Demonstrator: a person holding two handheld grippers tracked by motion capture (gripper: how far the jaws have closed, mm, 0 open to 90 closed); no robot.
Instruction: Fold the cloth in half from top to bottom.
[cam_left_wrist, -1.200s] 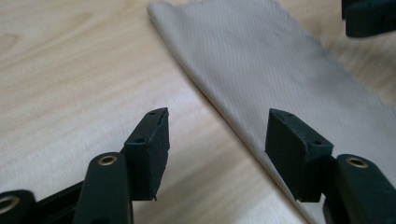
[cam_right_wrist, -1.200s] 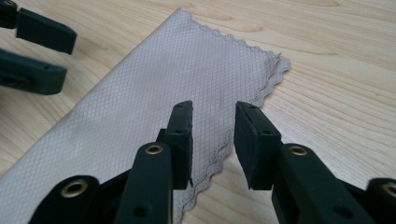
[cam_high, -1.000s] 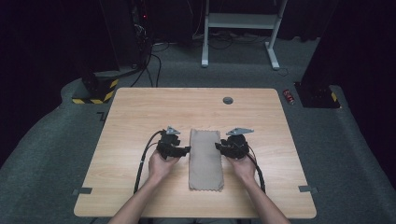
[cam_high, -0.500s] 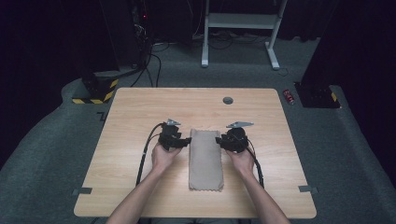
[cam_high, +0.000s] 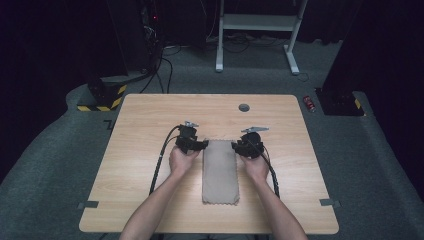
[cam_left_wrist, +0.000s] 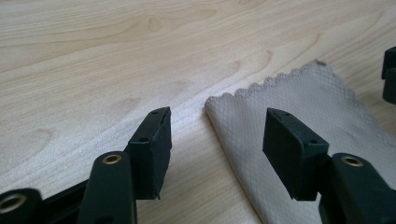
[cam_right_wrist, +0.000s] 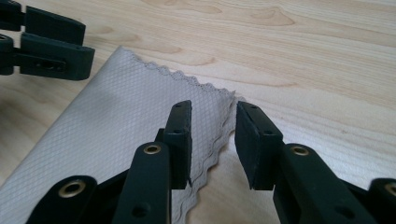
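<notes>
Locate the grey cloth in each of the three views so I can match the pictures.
High view: the grey cloth lies lengthwise at the table's middle, between the left gripper and the right gripper.
Left gripper view: lower right, its scalloped far edge running toward the upper right.
Right gripper view: left and centre, its near corner between the open jaws.
Shared landmark: the scalloped far edge.

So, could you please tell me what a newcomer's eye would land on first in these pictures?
First the folded grey cloth lying lengthwise in the middle of the wooden table, scalloped edges at its ends. Then the two black claws at its far corners: the left claw open around one corner, the right claw with its jaws just closing astride the cloth's scalloped side edge by the other corner, not yet pinching it.
</notes>
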